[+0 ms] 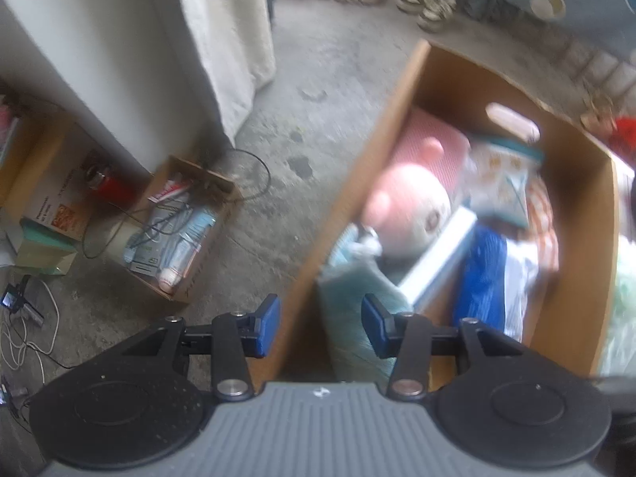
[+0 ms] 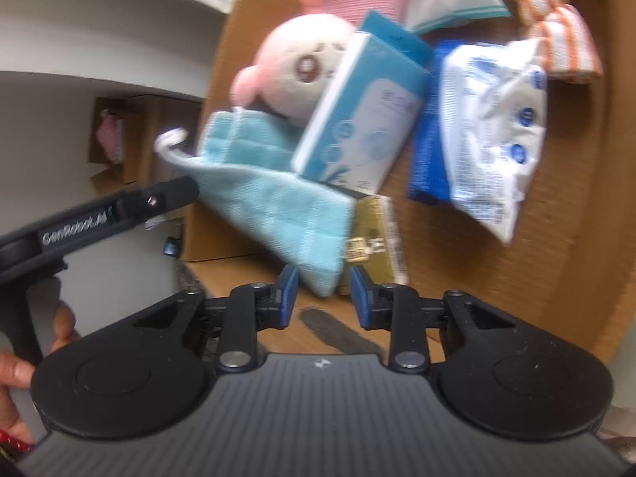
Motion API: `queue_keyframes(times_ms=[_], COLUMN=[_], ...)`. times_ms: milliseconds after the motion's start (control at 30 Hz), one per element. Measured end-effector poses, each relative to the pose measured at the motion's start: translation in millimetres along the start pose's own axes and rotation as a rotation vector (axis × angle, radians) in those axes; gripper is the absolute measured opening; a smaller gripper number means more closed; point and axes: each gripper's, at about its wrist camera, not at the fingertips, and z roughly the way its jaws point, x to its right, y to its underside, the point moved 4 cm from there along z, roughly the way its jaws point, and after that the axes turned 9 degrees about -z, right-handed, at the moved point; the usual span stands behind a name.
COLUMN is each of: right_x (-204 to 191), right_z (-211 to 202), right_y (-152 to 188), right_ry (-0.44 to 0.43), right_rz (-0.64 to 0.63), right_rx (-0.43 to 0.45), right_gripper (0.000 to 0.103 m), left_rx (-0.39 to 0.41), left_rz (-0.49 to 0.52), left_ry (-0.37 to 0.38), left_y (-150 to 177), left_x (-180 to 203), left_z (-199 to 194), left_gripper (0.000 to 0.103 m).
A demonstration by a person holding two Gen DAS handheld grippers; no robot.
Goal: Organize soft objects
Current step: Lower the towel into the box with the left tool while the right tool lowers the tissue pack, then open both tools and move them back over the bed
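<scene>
1. Cardboard box [image 1: 401,91] open on a grey concrete floor [image 1: 318,79], crowded with soft things.
2. Pink plush toy [image 2: 294,67] lying near the box's left wall, face up, partly under a blue-and-white carton [image 2: 357,107].
3. Light blue towel [image 2: 274,206] draped in the box below the toy, one corner hanging down toward the right gripper [image 2: 324,298].
4. Right gripper part open, jaws apart with nothing between them, the towel corner just above the gap, not touching the pads.
5. Left gripper [image 1: 318,326] part open and empty, jaws straddling the box's left wall from above, the towel beneath.
6. White plastic pack [image 2: 493,131] over a blue pack [image 2: 425,159] to the right; orange checked cloth [image 2: 564,39] at the far corner.
7. Small open box [image 1: 175,230] of tubes and packets on the floor to the left, well apart.
</scene>
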Motion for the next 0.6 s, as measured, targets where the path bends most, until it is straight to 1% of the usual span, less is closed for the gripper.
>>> queue_keyframes(times_ms=[100,233,333,467,533,600], right_x=[-17.4,-14.8,-12.0,-27.3,-32.0,-29.1], right_z=[25.4,65.3,98.2,119.6,126.2,131.6], right_y=[-8.3,-22.3,-28.3,-35.6,-38.4,-38.8], right_ry=[-0.026,-0.043,-0.077,-0.129,-0.108,-0.068], right_rz=[-0.024,-0.006,0.024,-0.019,-0.049,-0.062], right_rx=[-0.009,-0.036,-0.07,-0.089,-0.094,-0.108], right_gripper=[0.02,0.016,0.015,0.015,0.016,0.016], left_rx=[0.033,0.05,0.055,0.062,0.067,0.068], left_rz=[-0.04,-0.094,-0.137,-0.176,-0.188,-0.197], left_ry=[0.001,0.004,0.017,0.024,0.02,0.016], left_y=[-8.2,-17.3,-19.8,-19.9,-18.8,-17.2], left_x=[-8.3,-19.7,-28.3,-40.6,-45.9,-49.2], left_z=[-8.1,-11.6,-13.2,-14.6,-14.3,-13.5], left_gripper=[0.046,0.046,0.047,0.05,0.051,0.051])
